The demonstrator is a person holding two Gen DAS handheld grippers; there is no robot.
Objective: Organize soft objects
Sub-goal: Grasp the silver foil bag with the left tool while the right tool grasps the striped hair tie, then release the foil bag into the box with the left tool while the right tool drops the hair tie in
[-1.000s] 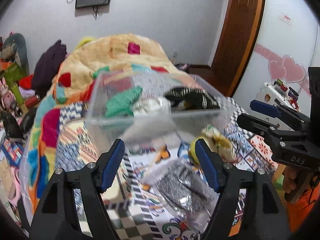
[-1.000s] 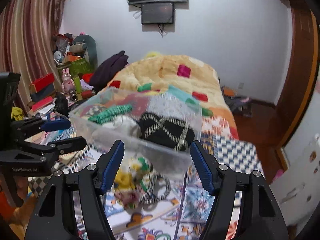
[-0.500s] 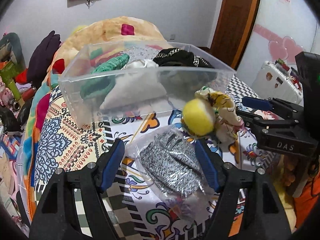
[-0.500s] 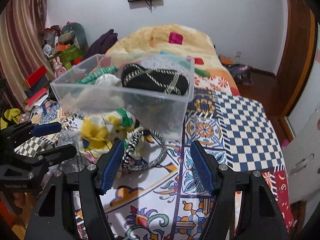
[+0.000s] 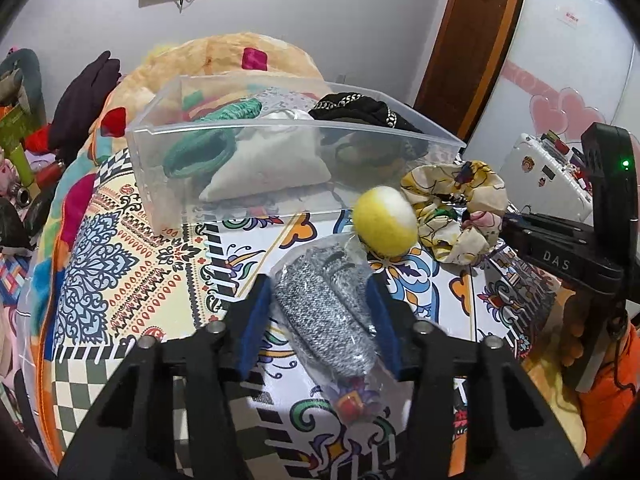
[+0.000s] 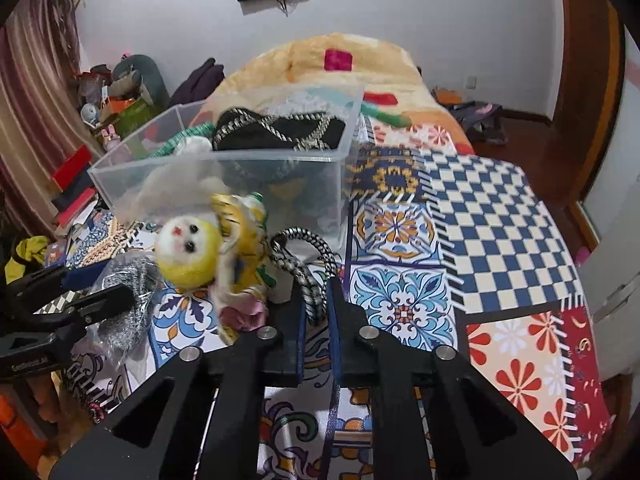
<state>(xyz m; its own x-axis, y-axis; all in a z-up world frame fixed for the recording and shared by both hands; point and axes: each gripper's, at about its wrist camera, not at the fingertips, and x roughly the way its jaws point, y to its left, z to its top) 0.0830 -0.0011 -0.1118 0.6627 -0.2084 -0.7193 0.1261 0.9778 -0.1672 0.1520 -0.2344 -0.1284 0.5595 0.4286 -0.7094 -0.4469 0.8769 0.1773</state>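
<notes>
Tongs on both sides already straddle their targets on the bed.

We see the left tongs (image 5: 320, 312) half-spread around the bagged grey knit (image 5: 324, 308), which lies lengthwise between the pads, pointing up toward the clear bin (image 5: 280, 136) ahead; whether the pads press the bag yet we cannot tell. Just right sit the yellow-headed doll (image 5: 384, 226) and floral scrunchie (image 5: 456, 208). Our right tongs (image 6: 318, 304) are nearly pressed together on the striped black-and-white hairband (image 6: 308, 264). Only the right view shows the doll's face and that hairband; only the left shows the bag's full length.
</notes>
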